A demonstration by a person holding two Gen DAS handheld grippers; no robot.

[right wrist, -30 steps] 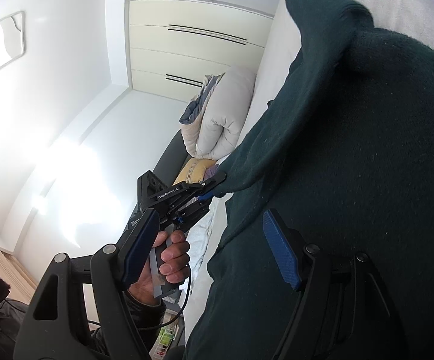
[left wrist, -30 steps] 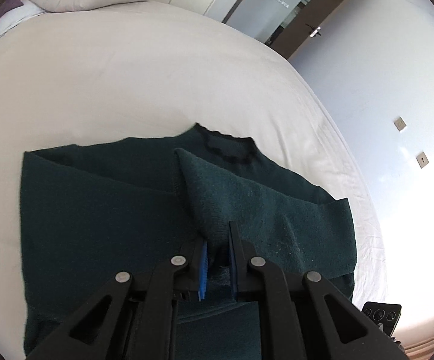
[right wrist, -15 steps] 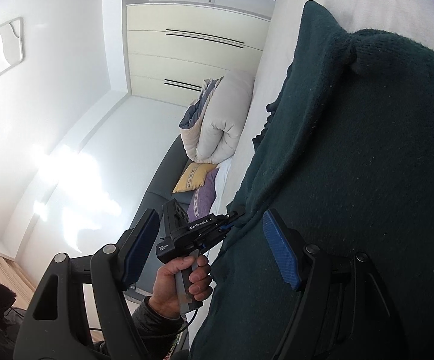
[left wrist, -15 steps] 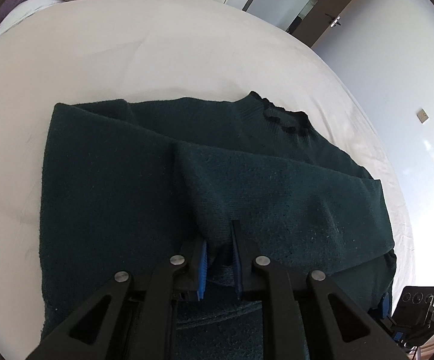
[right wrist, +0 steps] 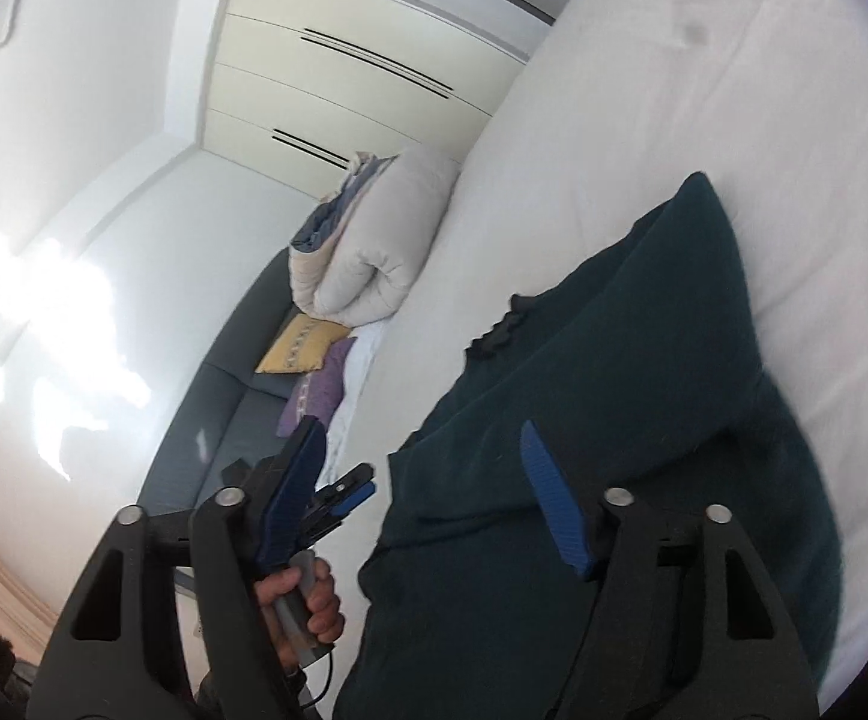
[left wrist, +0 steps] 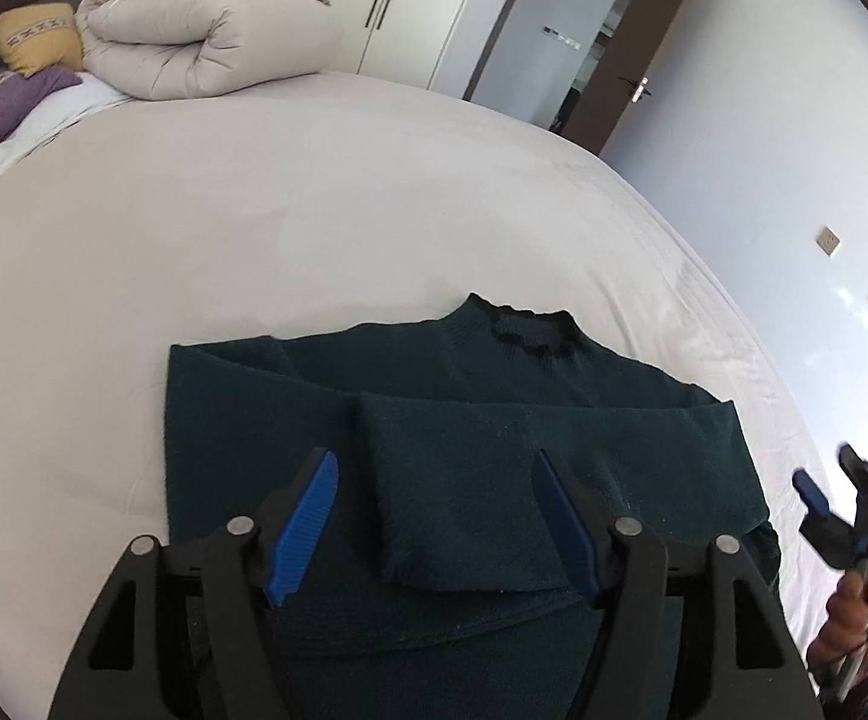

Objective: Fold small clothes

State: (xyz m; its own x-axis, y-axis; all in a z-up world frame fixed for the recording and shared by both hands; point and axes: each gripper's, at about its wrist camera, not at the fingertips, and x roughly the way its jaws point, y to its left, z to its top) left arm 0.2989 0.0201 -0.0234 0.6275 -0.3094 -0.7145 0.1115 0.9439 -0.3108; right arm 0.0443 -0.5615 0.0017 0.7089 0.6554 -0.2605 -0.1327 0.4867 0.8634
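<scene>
A dark green sweater (left wrist: 434, 420) lies flat on the white bed (left wrist: 254, 228), collar (left wrist: 530, 330) away from me. Its sleeves are folded across the body. My left gripper (left wrist: 437, 516) hovers low over the sweater with its jaws opening. A folded sleeve cuff (left wrist: 452, 516) lies loose between the blue pads (left wrist: 308, 522), untouched. In the right wrist view my right gripper (right wrist: 425, 498) is lifted off the sweater (right wrist: 644, 420) at its side, jaws closing with nothing between them. That view also shows the left gripper (right wrist: 356, 486) held in a hand (right wrist: 308, 594). The right gripper (left wrist: 824, 474) appears at the left view's right edge.
A rolled beige duvet (left wrist: 206, 36) lies at the head of the bed with a yellow pillow (left wrist: 38, 42) and a purple pillow (left wrist: 2, 102) beside it. Pale wardrobes (right wrist: 362, 84) and a brown door (left wrist: 632, 60) stand beyond. The bed's edge (left wrist: 794, 420) runs just right of the sweater.
My left gripper let go of the sleeve cuff, opened wide and drew back. My right gripper rose away from the sweater and its jaws narrowed.
</scene>
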